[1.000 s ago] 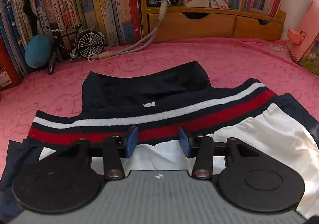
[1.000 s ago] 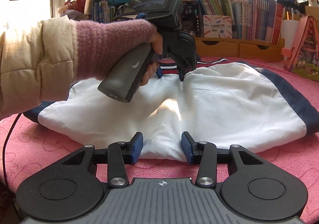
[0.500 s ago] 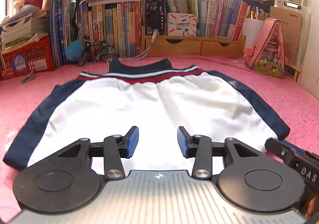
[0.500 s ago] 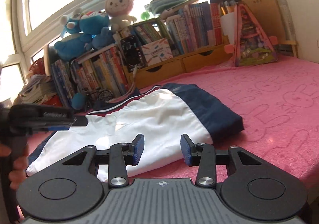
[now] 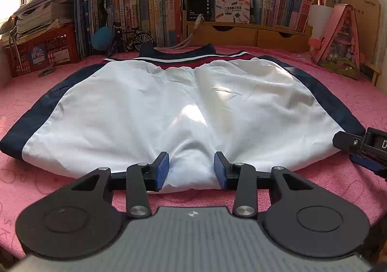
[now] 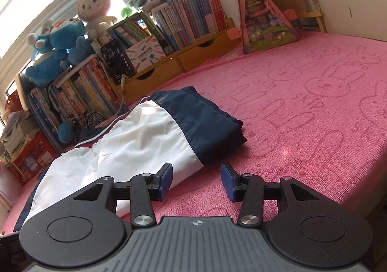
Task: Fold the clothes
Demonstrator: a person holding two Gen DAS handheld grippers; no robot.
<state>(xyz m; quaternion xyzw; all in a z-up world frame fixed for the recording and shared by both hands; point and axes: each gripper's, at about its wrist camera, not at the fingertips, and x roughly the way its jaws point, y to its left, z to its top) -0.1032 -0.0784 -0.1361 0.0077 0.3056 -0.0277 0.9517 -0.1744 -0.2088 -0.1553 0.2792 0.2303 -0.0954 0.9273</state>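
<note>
On the pink desk, the shorts (image 5: 154,112) lie spread flat as I draw both grippers back from the waistband to the hem, left gripper (image 5: 191,170) half-open and empty, right gripper (image 6: 196,180) just opening at the corner.

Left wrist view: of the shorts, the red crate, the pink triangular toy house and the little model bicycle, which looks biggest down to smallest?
1. shorts, by far, though they lie nearest the camera.
2. red crate and pink triangular toy house: too alike to rank.
3. model bicycle, smallest.
</note>
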